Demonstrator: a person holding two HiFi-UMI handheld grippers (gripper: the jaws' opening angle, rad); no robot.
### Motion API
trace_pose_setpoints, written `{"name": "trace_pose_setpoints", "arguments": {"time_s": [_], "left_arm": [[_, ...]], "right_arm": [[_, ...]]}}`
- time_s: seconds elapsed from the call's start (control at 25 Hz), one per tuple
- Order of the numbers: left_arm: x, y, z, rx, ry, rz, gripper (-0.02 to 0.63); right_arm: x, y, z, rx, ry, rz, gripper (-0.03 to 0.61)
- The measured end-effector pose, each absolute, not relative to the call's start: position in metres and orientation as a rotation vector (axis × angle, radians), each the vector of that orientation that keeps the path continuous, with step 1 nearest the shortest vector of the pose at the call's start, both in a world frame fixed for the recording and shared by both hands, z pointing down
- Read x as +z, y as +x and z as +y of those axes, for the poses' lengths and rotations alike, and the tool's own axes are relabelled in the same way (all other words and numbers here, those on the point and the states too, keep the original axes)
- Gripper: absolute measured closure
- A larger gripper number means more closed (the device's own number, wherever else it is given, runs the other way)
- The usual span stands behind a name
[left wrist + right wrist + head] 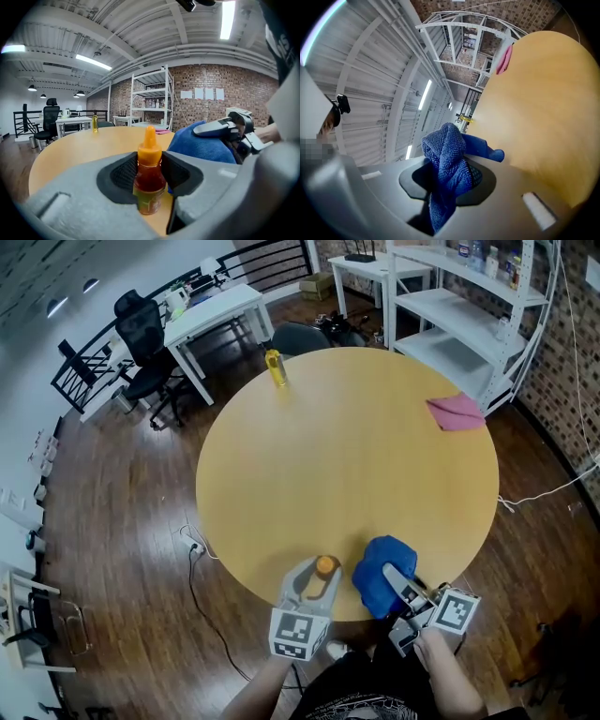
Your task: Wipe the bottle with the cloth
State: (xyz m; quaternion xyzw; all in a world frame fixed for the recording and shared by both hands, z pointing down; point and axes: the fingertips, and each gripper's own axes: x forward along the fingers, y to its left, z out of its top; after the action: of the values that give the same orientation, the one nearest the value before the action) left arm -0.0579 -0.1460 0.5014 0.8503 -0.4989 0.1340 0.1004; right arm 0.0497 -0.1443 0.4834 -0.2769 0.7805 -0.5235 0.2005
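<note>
A small bottle (pixel 324 565) with an orange cap and reddish liquid stands upright at the near edge of the round wooden table (pixel 356 456). My left gripper (pixel 319 570) is shut on it, with both pads pressed against the sides of the bottle (pixel 149 161). Just to its right, my right gripper (pixel 396 579) is shut on a bunched blue cloth (pixel 378 570). In the right gripper view the blue cloth (pixel 449 159) is pinched between the jaws and hangs out both ways. In the left gripper view the blue cloth (pixel 201 143) sits close beside the bottle, and I cannot tell whether they touch.
A yellow bottle (pixel 276 367) stands at the table's far edge. A pink cloth (pixel 456 412) lies at the far right edge. A white shelf unit (pixel 469 296) stands behind the table, with white desks (pixel 211 315) and black chairs (pixel 145 334) at the back left.
</note>
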Motion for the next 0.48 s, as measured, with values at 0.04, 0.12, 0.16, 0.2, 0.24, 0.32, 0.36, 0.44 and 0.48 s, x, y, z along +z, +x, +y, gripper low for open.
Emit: {"name": "trace_pose_setpoints", "arguments": {"time_s": [0.04, 0.12, 0.16, 0.2, 0.24, 0.32, 0.36, 0.44, 0.48], "left_arm": [[0.501, -0.058, -0.145, 0.397, 2.520, -1.478, 0.459], [0.501, -0.056, -0.144, 0.403, 2.535, -1.480, 0.459], [0.501, -0.055, -0.143, 0.408, 2.540, -1.478, 0.459], [0.502, -0.054, -0.142, 0.413, 2.542, -1.474, 0.459], [0.503, -0.054, -0.142, 0.418, 2.542, -1.469, 0.457], [0.505, -0.055, -0.143, 0.433, 2.539, -1.461, 0.456], [0.504, -0.054, -0.143, 0.441, 2.538, -1.458, 0.456], [0.501, -0.053, -0.143, 0.445, 2.543, -1.455, 0.444], [0.500, -0.054, -0.143, 0.443, 2.547, -1.454, 0.437]], "right_arm": [[0.483, 0.048, -0.142, -1.465, -0.768, 2.185, 0.497], [0.483, 0.046, -0.139, -1.475, -0.766, 2.190, 0.497], [0.483, 0.045, -0.138, -1.480, -0.762, 2.189, 0.497], [0.483, 0.044, -0.137, -1.484, -0.757, 2.188, 0.497], [0.483, 0.043, -0.137, -1.486, -0.754, 2.189, 0.497], [0.482, 0.039, -0.137, -1.483, -0.751, 2.202, 0.497], [0.481, 0.039, -0.137, -1.479, -0.751, 2.212, 0.497], [0.479, 0.038, -0.137, -1.472, -0.752, 2.225, 0.497], [0.478, 0.036, -0.136, -1.468, -0.752, 2.230, 0.497]]}}
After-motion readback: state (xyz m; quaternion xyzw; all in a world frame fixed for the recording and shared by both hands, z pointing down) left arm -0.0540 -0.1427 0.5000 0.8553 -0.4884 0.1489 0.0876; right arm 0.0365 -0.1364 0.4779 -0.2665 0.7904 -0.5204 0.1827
